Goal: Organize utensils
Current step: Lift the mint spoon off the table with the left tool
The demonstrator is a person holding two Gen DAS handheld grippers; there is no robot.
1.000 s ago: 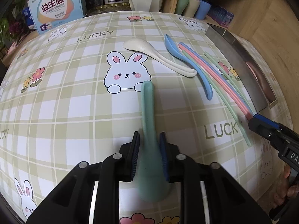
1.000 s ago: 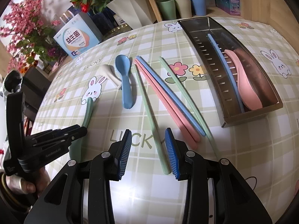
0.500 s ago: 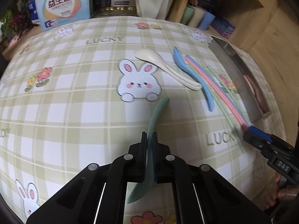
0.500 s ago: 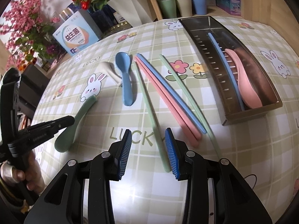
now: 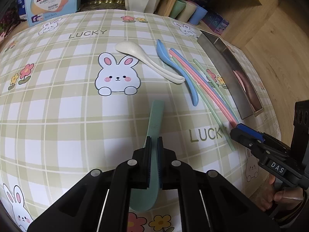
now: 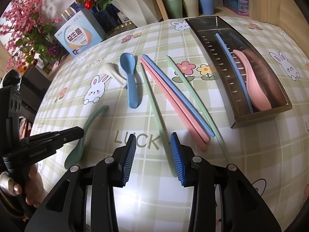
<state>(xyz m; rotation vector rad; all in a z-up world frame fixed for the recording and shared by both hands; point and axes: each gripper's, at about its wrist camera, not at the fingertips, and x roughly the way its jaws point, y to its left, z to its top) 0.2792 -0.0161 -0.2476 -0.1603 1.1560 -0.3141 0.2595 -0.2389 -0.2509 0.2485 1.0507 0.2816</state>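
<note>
Green spoon clamped in the left gripper, tray far off to its right.

The left gripper [image 5: 153, 145] pinches the green spoon [image 5: 155, 116] mid-handle, long axis running ahead between its fingers; the metal tray [image 6: 234, 119] lies nearer the right gripper [image 6: 152, 147], whose jaws stand apart, empty.

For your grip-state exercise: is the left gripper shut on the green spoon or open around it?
Shut on it. The left gripper has both pads pressed against the green spoon, with no gap at either side.
</note>
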